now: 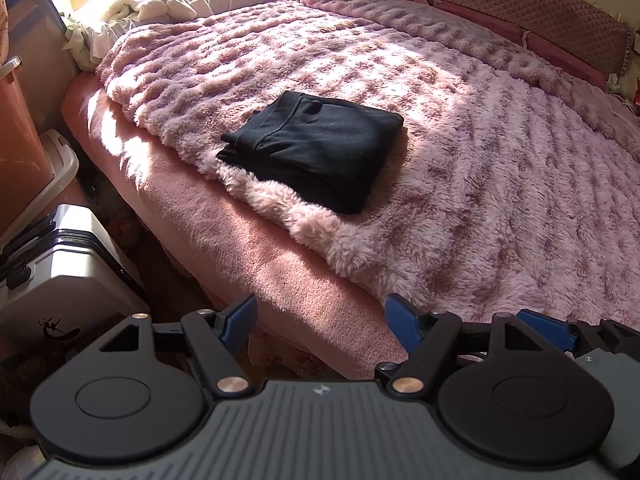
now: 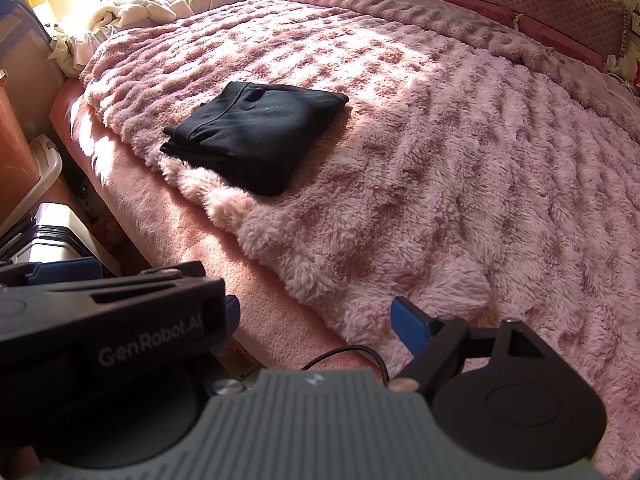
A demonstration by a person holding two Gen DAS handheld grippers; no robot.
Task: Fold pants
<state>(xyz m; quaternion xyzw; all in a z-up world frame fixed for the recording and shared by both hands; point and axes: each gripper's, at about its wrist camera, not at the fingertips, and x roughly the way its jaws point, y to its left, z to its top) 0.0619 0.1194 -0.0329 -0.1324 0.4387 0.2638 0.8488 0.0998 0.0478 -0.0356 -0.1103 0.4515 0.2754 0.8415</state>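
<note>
The black pants (image 1: 316, 152) lie folded into a compact rectangle on the fluffy pink blanket (image 1: 460, 200), near the bed's left side. In the right wrist view the pants (image 2: 256, 136) sit left of centre. My left gripper (image 1: 322, 322) hovers over the bed's near edge, well short of the pants, open with nothing between its blue pads. My right gripper (image 2: 320, 320) is held beside it, also open and empty. Its left finger is mostly hidden behind the left gripper's black housing (image 2: 108, 320).
A silver suitcase (image 1: 60, 272) stands on the floor left of the bed, with a plastic bin (image 1: 60, 168) behind it. White clothes (image 1: 152, 4) are heaped at the far left corner. A quilted headboard (image 1: 560, 12) runs along the right. A black cable (image 2: 352, 354) loops near my right gripper.
</note>
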